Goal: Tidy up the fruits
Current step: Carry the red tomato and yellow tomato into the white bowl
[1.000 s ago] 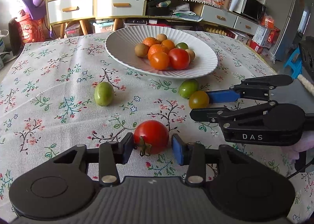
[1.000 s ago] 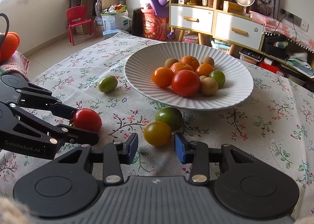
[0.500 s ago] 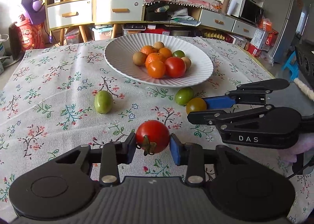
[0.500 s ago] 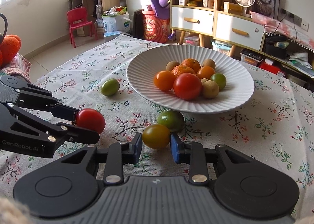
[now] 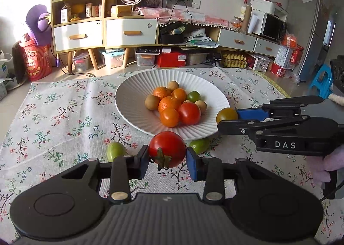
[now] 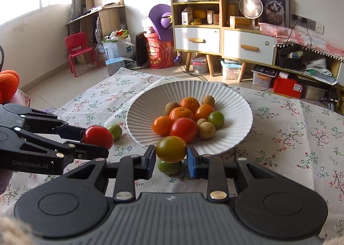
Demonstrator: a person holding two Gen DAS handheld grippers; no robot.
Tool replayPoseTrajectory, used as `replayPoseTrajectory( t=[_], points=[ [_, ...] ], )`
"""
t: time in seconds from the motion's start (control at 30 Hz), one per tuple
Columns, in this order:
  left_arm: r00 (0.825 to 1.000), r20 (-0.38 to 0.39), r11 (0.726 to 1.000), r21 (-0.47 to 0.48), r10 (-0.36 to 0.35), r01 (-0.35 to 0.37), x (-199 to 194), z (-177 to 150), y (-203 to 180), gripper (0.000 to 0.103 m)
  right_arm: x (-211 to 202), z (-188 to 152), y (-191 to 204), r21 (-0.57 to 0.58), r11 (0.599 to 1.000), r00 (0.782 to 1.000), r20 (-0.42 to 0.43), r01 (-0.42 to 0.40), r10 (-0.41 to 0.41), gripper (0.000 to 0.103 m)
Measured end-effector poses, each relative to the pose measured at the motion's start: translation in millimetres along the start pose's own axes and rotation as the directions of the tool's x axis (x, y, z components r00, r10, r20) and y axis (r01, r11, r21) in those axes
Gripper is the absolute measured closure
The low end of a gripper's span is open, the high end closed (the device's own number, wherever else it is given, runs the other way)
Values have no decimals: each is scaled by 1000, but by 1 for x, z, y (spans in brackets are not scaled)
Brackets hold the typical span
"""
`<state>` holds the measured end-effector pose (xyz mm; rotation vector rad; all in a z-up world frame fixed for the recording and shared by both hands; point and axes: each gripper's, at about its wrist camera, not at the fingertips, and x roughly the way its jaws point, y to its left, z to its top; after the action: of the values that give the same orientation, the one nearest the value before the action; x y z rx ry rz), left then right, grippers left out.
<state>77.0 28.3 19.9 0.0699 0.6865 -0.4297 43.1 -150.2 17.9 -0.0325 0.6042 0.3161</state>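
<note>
1. We find the left gripper [image 5: 167, 160] clamped on a red tomato [image 5: 167, 148], its pads pressing both sides, the fruit lifted clear of the floral tablecloth [image 5: 64, 120].
2. We find the right gripper [image 6: 171, 160] pinching a yellow-green tomato [image 6: 171, 149], also off the cloth, near the front rim of the white ribbed plate [image 6: 232, 103].
3. Two green tomatoes [image 5: 115, 150] [image 5: 200, 145] lie on the cloth.
4. The plate holds tangerines, tomatoes and small brown fruits.

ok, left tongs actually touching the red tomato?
Touching. Left wrist view: both pads of the left tongs press the sides of the red tomato, no gap, tomato lifted off the cloth.
</note>
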Motion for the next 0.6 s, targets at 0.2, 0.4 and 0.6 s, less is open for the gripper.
replayPoseTrajectory(
  t=[0.2, 0.4, 0.6],
  points=[
    [1000, -2, 1000, -12, -4, 4, 13, 17, 7, 75, 9, 8, -16, -10, 999, 999, 6, 40, -40, 75],
    [999, -31, 998, -61, -6, 4, 31, 28, 20, 75, 14, 14, -31, -13, 998, 998, 9, 68, -68, 75],
    [998, -52, 998, -64, -20, 17, 45, 41, 26, 75, 22, 20, -43, -15, 997, 997, 10, 76, -76, 75]
  ],
)
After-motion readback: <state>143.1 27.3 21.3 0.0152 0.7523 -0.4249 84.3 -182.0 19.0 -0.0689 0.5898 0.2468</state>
